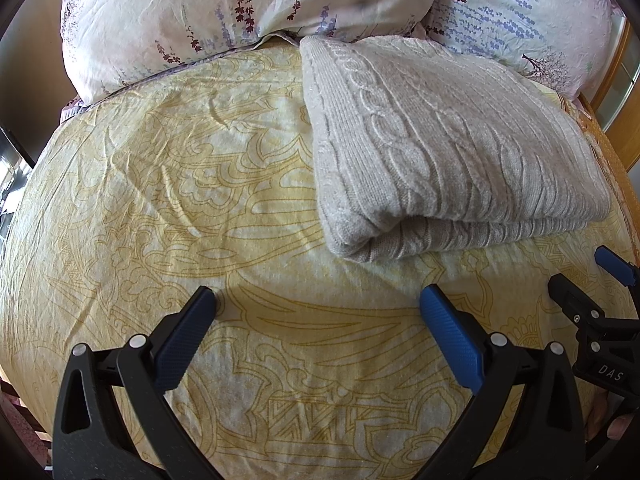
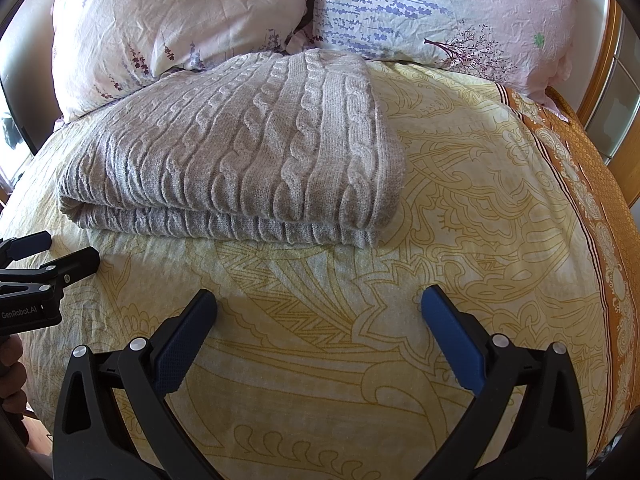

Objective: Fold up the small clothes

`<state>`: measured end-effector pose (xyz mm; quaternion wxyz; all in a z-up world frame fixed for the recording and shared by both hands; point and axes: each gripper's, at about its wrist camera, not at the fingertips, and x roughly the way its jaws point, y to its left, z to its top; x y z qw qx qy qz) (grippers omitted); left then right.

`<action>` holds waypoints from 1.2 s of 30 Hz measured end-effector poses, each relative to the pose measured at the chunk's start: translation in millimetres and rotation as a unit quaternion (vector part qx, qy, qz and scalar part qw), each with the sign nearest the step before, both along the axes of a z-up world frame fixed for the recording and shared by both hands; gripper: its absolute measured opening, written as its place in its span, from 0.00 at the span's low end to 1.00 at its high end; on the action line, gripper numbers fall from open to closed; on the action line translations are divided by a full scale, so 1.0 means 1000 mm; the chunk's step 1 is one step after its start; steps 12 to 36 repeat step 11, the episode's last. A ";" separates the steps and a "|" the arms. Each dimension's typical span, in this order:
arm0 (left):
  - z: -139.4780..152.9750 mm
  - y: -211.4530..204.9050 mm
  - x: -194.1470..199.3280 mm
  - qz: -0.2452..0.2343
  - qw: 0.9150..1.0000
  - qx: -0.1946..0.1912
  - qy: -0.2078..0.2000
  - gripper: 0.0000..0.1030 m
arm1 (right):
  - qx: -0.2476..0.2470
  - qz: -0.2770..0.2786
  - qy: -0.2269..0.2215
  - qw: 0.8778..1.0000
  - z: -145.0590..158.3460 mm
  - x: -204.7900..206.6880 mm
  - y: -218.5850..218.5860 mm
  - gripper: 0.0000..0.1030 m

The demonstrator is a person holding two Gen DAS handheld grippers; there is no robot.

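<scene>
A grey cable-knit sweater (image 1: 448, 152) lies folded in a flat rectangle on the yellow patterned bedspread (image 1: 180, 200), its folded edge toward me. It also shows in the right wrist view (image 2: 240, 160). My left gripper (image 1: 318, 300) is open and empty, just short of the sweater's near edge. My right gripper (image 2: 319, 302) is open and empty, also a little short of the near edge. The right gripper shows at the right edge of the left wrist view (image 1: 584, 280), and the left gripper at the left edge of the right wrist view (image 2: 52, 248).
Two floral pillows (image 2: 180, 20) (image 2: 460, 12) lie behind the sweater at the head of the bed. An orange patterned border (image 2: 592, 184) runs along the bedspread's right side, with a wooden frame (image 2: 604, 56) beyond it.
</scene>
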<state>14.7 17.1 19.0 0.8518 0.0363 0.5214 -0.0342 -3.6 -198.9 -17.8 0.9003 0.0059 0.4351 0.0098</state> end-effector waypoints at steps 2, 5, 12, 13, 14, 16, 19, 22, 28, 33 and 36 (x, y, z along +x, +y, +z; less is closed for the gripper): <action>0.000 0.000 0.000 0.000 1.000 0.000 0.000 0.98 | 0.000 0.000 0.000 1.000 0.000 0.000 0.000 0.99; 0.000 0.000 0.000 0.000 1.000 0.000 0.000 0.98 | 0.000 0.000 0.000 1.000 0.000 0.000 0.000 0.99; 0.000 0.000 0.000 -0.001 1.000 0.000 0.000 0.98 | 0.000 0.000 0.000 1.000 0.000 0.000 0.000 0.99; 0.000 0.000 0.000 -0.001 1.000 0.000 0.000 0.98 | 0.000 0.000 0.000 1.000 0.000 0.000 0.000 0.99; 0.000 0.000 0.000 -0.001 1.000 0.000 0.000 0.98 | 0.000 0.000 0.000 1.000 0.000 0.000 0.000 0.99; 0.000 0.000 0.000 -0.001 1.000 0.000 0.000 0.98 | 0.000 0.000 0.000 1.000 0.000 0.000 0.000 0.99; 0.000 0.000 0.000 -0.001 1.000 0.000 0.000 0.98 | 0.000 0.000 0.000 1.000 0.000 0.000 0.000 0.99; 0.000 0.000 0.000 -0.001 1.000 0.000 0.000 0.98 | 0.000 0.000 0.000 1.000 0.000 0.000 0.000 0.99; 0.000 0.000 0.000 -0.001 1.000 0.000 0.000 0.98 | 0.000 0.000 0.000 1.000 0.000 0.000 0.000 0.99; 0.000 0.000 0.000 -0.001 1.000 0.000 0.000 0.98 | 0.000 0.000 0.000 1.000 0.000 0.000 0.000 0.99; 0.000 0.000 0.000 -0.001 1.000 0.000 0.000 0.98 | 0.000 0.000 0.000 1.000 0.000 0.000 0.000 0.99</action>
